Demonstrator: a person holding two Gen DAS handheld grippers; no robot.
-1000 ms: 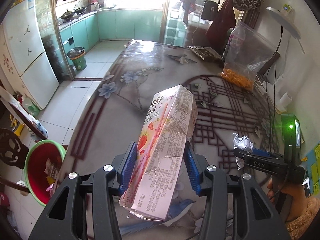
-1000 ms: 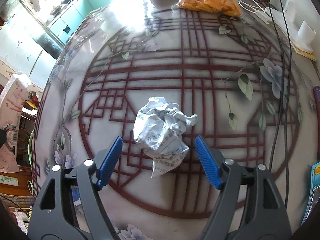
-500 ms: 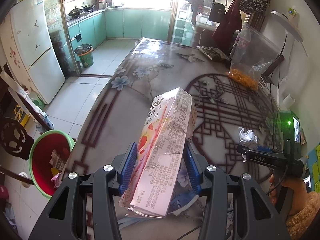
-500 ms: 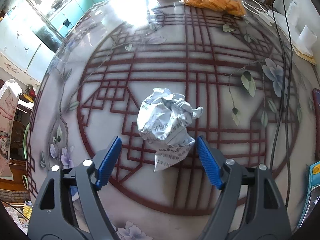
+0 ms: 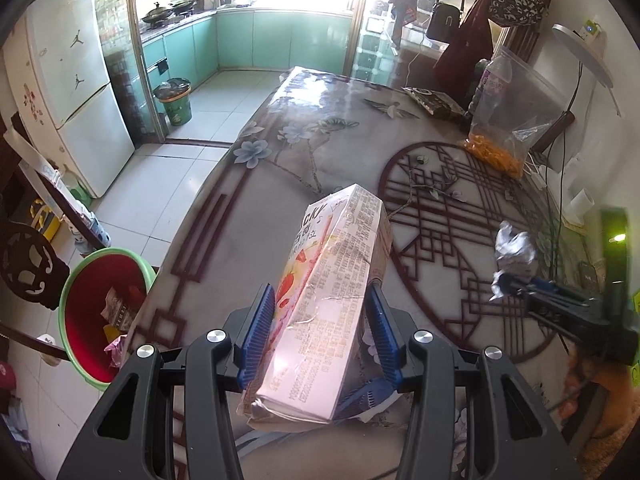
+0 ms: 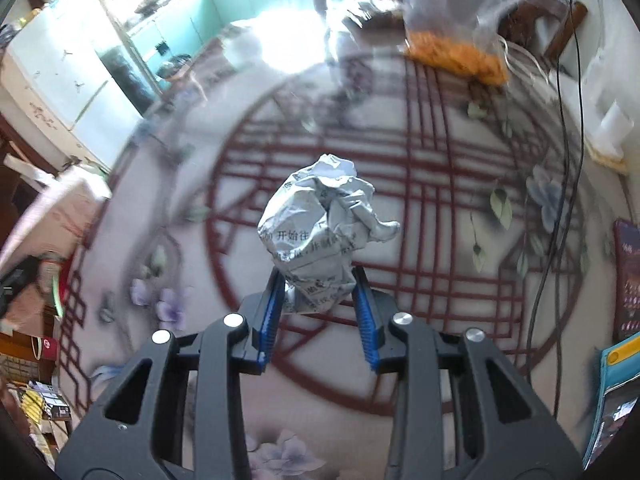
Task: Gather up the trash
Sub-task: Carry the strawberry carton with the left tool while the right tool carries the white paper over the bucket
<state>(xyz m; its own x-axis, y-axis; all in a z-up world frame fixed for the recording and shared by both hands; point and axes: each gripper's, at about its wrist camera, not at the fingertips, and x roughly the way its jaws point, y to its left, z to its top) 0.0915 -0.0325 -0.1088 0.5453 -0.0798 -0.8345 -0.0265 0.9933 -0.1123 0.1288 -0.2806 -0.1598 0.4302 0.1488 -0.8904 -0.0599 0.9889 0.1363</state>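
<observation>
Our right tongs [image 6: 318,292] have just closed on the crumpled paper [image 6: 324,232], lifting it; left tongs [image 5: 316,332] grip the carton [image 5: 332,300]; basin [image 5: 102,308] next

Left gripper [image 5: 322,330] clamps pink carton [image 5: 328,308] — above the table [image 5: 280,184].

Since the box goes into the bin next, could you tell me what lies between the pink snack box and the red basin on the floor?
Left wrist view: only bare patterned tabletop and its edge separate the pink snack box from the red basin.

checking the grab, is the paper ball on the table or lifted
Lifted: the right tongs have just closed on the paper ball, and it hangs clear above the table.
</observation>
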